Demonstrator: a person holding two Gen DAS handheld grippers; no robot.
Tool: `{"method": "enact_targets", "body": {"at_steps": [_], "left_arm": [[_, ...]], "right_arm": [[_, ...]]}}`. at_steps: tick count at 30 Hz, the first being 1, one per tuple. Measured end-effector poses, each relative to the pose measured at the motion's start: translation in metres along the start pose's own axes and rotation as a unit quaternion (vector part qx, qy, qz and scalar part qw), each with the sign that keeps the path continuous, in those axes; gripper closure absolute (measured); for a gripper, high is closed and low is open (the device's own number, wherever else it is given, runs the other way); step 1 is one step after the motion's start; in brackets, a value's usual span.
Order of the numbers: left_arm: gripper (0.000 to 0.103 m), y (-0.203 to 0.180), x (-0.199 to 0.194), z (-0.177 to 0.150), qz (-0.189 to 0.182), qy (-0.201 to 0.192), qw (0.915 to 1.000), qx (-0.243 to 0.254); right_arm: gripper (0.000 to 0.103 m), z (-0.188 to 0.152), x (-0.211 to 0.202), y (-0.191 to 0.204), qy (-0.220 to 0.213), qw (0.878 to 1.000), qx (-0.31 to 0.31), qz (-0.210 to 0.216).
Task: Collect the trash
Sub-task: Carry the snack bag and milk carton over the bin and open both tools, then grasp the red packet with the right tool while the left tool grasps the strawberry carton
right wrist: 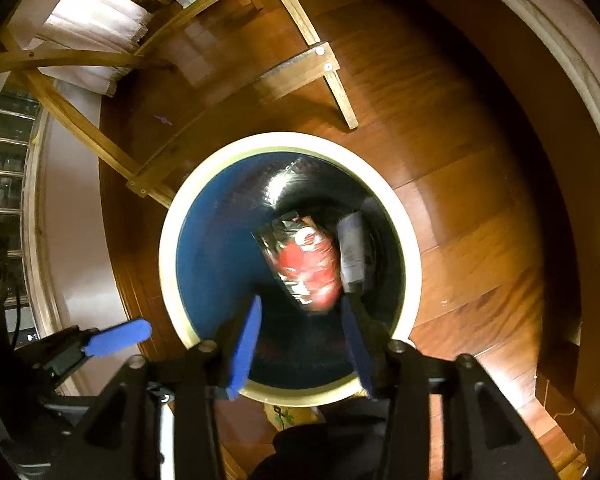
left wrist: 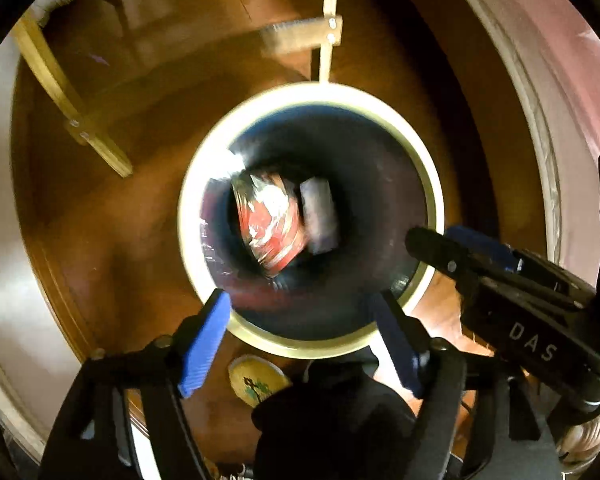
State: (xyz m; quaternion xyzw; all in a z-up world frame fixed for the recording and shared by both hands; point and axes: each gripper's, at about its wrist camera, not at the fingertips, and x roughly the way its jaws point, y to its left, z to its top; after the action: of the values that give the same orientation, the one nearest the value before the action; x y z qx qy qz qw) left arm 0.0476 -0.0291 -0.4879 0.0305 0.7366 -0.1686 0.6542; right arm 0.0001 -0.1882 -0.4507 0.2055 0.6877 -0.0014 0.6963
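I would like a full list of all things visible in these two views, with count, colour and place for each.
trash bin: one, cream rim, dark blue inside, on the floor.
red wrapper: one, red and silver, at the bin's bottom.
grey packet: one, grey, beside the wrapper.
wooden frame: one, light wood, behind the bin.
floor: brown wood.
slipper: one, yellow, below the bin.
left gripper: blue pads, open, empty.
right gripper: blue pads, open, empty.
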Motion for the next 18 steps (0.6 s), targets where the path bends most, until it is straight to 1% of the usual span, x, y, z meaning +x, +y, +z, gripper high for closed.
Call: {"method": "enact_targets", "body": {"at_steps": [4,6,8,12,14,15,18], "left_arm": [[0.028,-0.003,-0.045,-0.01,0.021,-0.031,0.9993,0.007],[0.027,-0.003,-0.063,-0.014,0.027,-0.045,0.9986,0.008],[0.028,-0.004,-0.093,-0.019,0.035,-0.066,0.9972,0.004],[0.027,-0.001,-0.15,-0.029,0.038,-0.103,0.9939,-0.01],[0.027,-0.001,-0.188,-0.035,0.045,-0.129,0.9905,-0.016],[0.027,-0.001,-0.199,-0.036,0.046,-0.135,0.9897,-0.016],[0.027,-0.003,-0.254,-0.045,0.043,-0.155,0.9869,-0.016]], "right_arm": [[0.055,0.0,-0.02,0.01,-0.006,1.0,-0.001,0.002],[0.055,-0.002,-0.037,0.017,-0.012,1.0,-0.005,0.004],[0.055,-0.004,-0.056,0.025,-0.019,1.0,-0.01,0.003],[0.055,-0.01,-0.105,0.046,-0.038,0.999,-0.025,0.001],[0.055,-0.014,-0.133,0.055,-0.051,0.998,-0.034,-0.001],[0.055,-0.016,-0.149,0.061,-0.057,0.998,-0.039,-0.001],[0.055,-0.023,-0.192,0.079,-0.078,0.996,-0.051,-0.003]]}}
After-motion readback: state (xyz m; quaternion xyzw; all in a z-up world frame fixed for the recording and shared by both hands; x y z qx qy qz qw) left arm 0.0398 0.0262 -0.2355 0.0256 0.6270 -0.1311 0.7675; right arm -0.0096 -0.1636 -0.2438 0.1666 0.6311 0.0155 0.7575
